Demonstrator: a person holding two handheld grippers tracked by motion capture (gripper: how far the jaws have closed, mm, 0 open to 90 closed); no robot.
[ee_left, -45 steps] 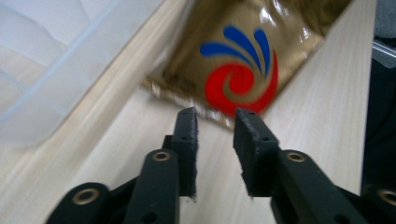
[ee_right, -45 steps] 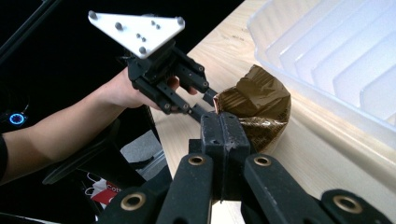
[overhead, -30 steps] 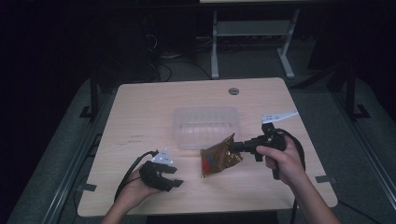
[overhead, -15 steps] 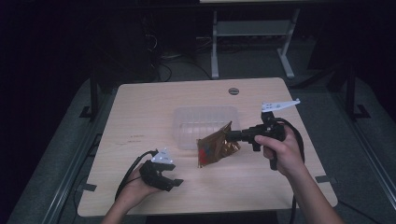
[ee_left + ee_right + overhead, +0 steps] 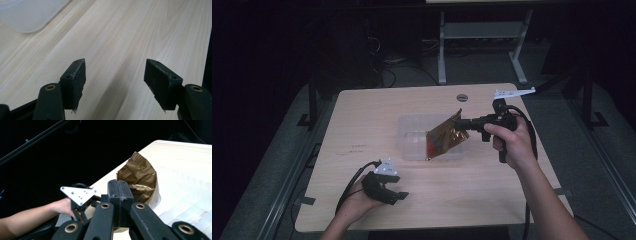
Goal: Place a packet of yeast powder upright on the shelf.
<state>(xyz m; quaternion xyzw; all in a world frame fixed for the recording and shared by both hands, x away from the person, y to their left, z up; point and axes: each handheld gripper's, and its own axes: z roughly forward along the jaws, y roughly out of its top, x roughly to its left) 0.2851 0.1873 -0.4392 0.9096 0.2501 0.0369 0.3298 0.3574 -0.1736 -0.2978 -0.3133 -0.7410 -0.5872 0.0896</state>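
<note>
A crinkled gold-brown foil packet (image 5: pixel 444 136) hangs tilted over the clear plastic container (image 5: pixel 412 145) in the middle of the table. My right gripper (image 5: pixel 465 123) is shut on the packet's upper edge and points left, level with the table. In the right gripper view the shut jaws (image 5: pixel 119 183) pinch the packet (image 5: pixel 140 173) at its rim. My left gripper (image 5: pixel 400 196) rests low at the front left of the table; its jaws have just been opening. They stand wide apart (image 5: pixel 115 62) with bare wood between them.
The light wooden table (image 5: pixel 492 195) has a round cable hole (image 5: pixel 462 97) near its far edge. A corner of the container (image 5: pixel 25 15) lies ahead of the left gripper. Dark floor and a metal stand (image 5: pixel 482 35) lie beyond the table.
The right gripper has risen and moved away from the person, carrying the packet from beside the container's front edge to above it. The left hand has stayed put.
</note>
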